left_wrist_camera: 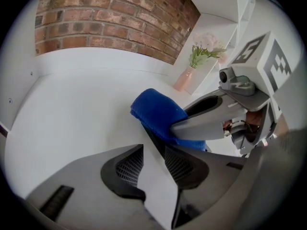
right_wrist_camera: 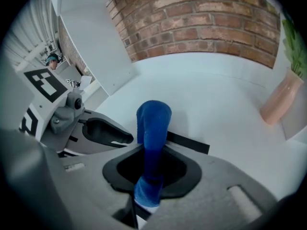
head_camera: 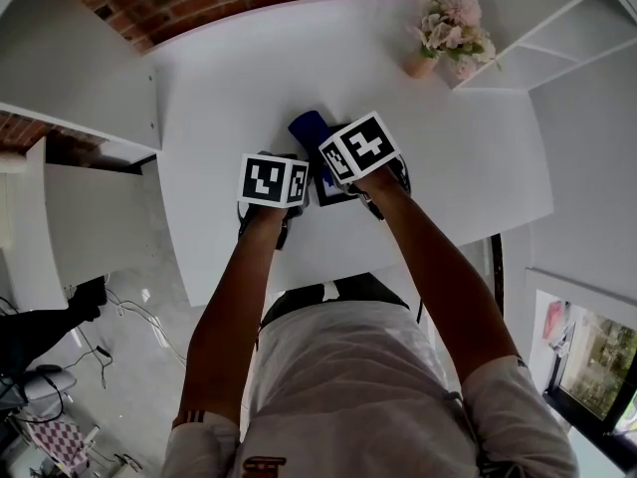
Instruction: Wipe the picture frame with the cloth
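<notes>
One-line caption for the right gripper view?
Right claw clamps a folded blue cloth above the white table, brick wall behind.

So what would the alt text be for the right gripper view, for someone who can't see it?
The right hand-held gripper pinches a blue cloth, which loops up from between its jaws, crossing the dark edge of a picture frame on a white table. The left hand-held gripper sits at left; a brick wall rises behind, a pink vase at right.

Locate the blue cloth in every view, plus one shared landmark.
Head view: blue cloth upper centre, over the white table.
Left gripper view: centre, slightly right.
Right gripper view: lower centre, pinched in the right claw.
Shared landmark: pink flower vase.
</notes>
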Motion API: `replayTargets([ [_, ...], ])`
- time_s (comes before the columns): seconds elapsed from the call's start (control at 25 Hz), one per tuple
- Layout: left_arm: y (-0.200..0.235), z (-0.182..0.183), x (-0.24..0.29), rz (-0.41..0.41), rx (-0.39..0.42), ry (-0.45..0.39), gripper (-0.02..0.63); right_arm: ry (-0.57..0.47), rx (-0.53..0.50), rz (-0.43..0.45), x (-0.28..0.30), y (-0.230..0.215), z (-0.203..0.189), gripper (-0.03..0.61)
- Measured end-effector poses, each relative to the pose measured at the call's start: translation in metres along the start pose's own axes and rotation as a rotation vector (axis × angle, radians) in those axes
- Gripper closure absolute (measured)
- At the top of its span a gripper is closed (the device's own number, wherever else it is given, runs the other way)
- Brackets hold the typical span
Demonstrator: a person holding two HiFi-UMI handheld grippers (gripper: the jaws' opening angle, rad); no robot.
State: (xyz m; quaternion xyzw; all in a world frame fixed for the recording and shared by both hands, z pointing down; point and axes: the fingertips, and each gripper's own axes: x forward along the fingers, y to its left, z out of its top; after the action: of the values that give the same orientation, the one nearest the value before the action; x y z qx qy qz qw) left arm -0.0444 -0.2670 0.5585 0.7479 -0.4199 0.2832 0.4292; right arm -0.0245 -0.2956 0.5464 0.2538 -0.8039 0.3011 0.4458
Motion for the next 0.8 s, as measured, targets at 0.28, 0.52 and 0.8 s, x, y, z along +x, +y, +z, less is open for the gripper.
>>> replayTargets([
  [0.28,0.000,0.000,0.000,-0.006,-0.002,-0.009,0.479,0.021,0.034,-0.057,-0.010,-0.028,-0.004,0.505],
  [0.52,0.001,0.000,0.000,-0.012,-0.006,-0.018,0.476,0.004,0.081,-0.149,-0.035,-0.060,-0.018,0.505],
  [0.8,0.001,0.000,0.000,-0.024,-0.011,-0.027,0.474,-0.092,0.135,-0.083,-0.066,-0.035,-0.023,0.505],
])
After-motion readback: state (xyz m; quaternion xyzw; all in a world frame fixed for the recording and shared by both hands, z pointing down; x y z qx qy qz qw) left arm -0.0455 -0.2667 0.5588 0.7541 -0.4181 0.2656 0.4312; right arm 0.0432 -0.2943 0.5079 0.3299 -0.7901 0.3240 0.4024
